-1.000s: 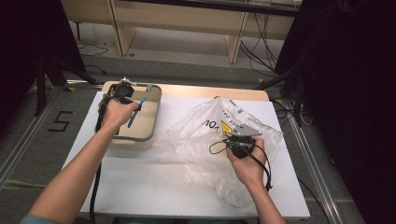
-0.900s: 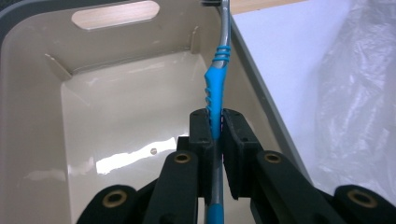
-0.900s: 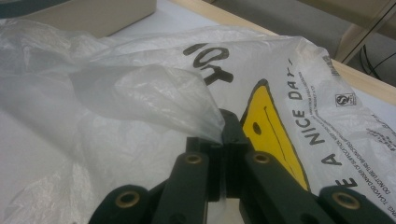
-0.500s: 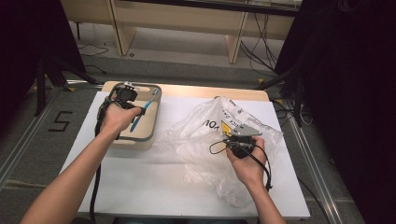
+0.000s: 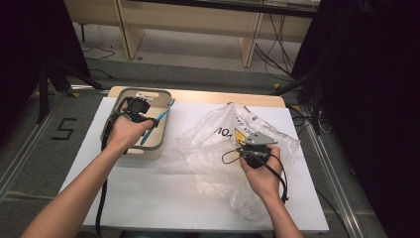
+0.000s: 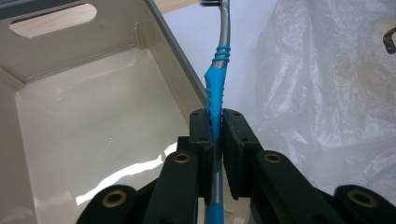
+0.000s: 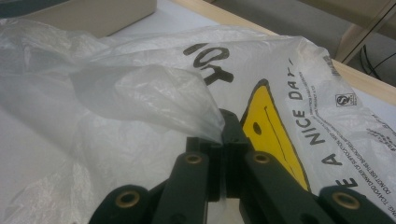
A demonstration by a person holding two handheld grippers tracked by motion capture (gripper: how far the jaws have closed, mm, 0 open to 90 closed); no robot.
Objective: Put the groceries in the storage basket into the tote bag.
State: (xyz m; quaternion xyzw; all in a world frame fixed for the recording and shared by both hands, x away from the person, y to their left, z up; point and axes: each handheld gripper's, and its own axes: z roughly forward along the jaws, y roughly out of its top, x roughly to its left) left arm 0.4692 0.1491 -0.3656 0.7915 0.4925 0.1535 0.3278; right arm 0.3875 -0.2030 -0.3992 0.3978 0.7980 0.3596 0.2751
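Now we lower the toothbrush [image 6: 215, 88], pinched in the left gripper [image 6: 215, 122], fully past the tray [image 6: 70, 121] wall at the frame's left before letting go, while the right gripper [image 7: 223, 135] pinches the bag [image 7: 140, 88].

2 black grippers, brass-ringed screw holes, black cables, bare forearms.

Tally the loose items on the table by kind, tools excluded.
Toothbrush: 1, blue and grey, clamped in the left tool
Bin: 1, beige
Plastic bag: 1, pinched by the right tool
Total: 3
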